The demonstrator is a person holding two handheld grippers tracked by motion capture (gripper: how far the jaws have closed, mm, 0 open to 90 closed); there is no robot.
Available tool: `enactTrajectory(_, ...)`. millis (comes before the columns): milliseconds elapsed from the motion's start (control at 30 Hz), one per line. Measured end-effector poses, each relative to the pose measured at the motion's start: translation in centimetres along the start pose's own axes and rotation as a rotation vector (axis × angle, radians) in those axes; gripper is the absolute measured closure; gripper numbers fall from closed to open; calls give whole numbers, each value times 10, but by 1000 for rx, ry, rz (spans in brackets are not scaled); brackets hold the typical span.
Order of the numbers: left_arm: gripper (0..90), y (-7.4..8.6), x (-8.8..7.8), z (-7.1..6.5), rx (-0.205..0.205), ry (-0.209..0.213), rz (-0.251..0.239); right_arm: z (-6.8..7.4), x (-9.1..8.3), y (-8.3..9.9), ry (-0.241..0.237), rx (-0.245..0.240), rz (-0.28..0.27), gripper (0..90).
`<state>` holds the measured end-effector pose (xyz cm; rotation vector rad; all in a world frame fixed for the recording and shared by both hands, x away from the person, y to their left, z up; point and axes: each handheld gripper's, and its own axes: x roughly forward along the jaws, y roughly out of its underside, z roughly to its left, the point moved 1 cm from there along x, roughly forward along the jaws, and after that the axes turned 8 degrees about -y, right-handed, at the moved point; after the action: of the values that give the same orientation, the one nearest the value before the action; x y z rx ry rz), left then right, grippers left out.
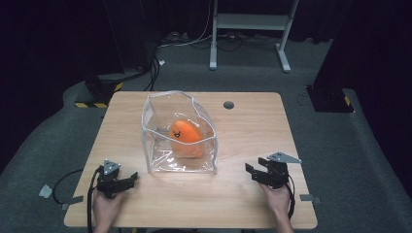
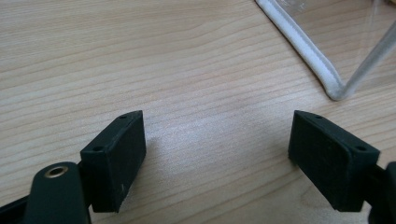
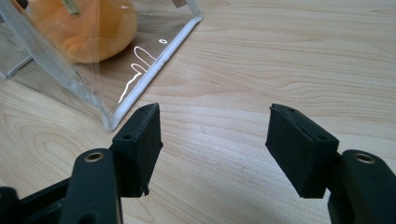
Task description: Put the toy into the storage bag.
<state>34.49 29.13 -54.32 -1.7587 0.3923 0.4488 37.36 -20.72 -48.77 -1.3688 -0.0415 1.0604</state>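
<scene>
Clear plastic bag (image 1: pixel 179 133) stands upright mid-table, slightly left of centre, with an orange ball (image 1: pixel 185 136) inside it. Left gripper (image 1: pixel 127 180) sits on the wooden table (image 1: pixel 252 131) near-left of the bag, jaws spread, nothing between them. Right gripper (image 1: pixel 254 171) near-right of the bag, well apart from it, jaws also spread and empty. Both point toward the bag's near corners.
</scene>
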Motion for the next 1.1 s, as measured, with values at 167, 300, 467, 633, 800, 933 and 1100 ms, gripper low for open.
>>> enactTrajectory(167,191,0,0,0,0,0,0,-1,4,1,28,-17,21,353)
enactTrajectory(300,190,0,0,0,0,0,0,-2,8,3,45,-17,37,353)
enactTrajectory(467,191,0,0,0,0,0,0,-5,13,6,60,-14,53,353)
enactTrajectory(633,191,0,0,0,-6,0,-5,-8,17,9,70,-10,66,353)
enactTrajectory(800,191,0,0,0,0,0,0,-9,20,10,81,-14,77,353)
enactTrajectory(933,191,0,0,0,1,0,0,-8,22,11,86,-14,82,352)
enactTrajectory(1100,191,0,0,0,0,0,0,-8,25,11,93,-19,90,352)
